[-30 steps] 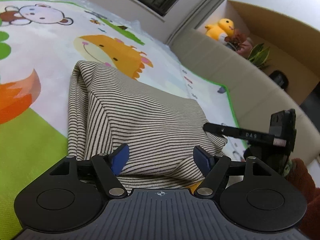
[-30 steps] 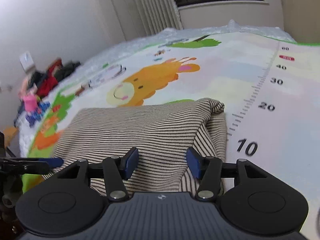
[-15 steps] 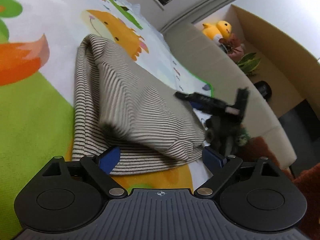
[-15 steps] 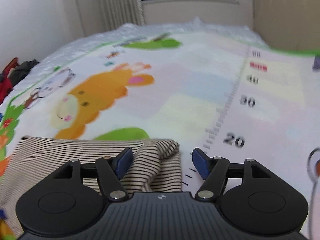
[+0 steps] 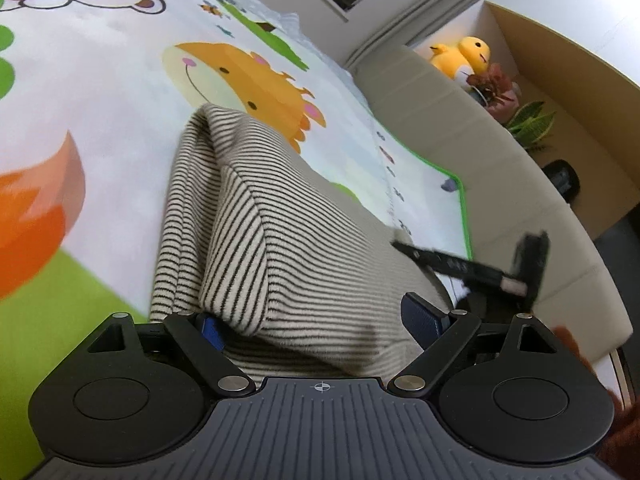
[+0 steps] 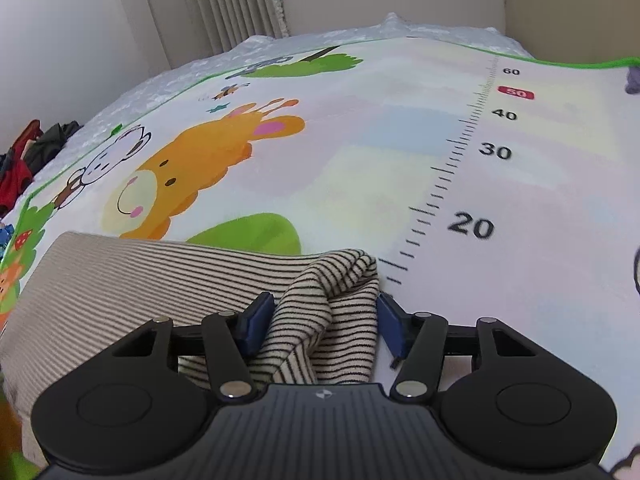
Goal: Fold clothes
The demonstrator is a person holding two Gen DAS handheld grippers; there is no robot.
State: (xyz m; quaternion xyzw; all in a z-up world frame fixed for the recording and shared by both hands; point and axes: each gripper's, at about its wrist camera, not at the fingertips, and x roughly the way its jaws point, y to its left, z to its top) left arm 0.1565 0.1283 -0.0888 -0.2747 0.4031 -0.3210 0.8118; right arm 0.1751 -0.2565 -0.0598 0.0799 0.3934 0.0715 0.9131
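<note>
Currently logging items, all placed rel. to the striped garment (image 5: pixel 288 240).

1. Striped garment: lying on the play mat (image 5: pixel 100 80), doubled over itself w/ a rounded fold ridge running away from my left cam; several layers are showing at its near edge. Printed giraffe (image 5: pixel 248 84) is sitting just beyond its far end.
2. Left gripper (image 5: pixel 316 324): I'm holding it at the garment's near edge, jaws standing wide apart, gripping nothing; the upper layer is drooping down between the blue pads (image 5: pixel 420 316).
3. Right gripper (image 6: pixel 320 320): I'm working it at the garment's corner nearest the printed ruler scale (image 6: pixel 440 188). A bunched lump of cloth is sitting between the pads (image 6: pixel 256 320), jaws partly closed round it, though a gap is showing on the right side, so I can't tell if they're actually pinching.
4. Sofa (image 5: pixel 480 152): running along the mat edge beyond the garment, w/ a yellow plush toy (image 5: pixel 464 54) behind it.
5. Clothes heap (image 6: pixel 28 156): lying well apart, off the mat's far-left edge.

Progress est.: at least one fold is in; the corner by the ruler is bunching, not flat. Squaring up and likely a further fold are looking outstanding.
</note>
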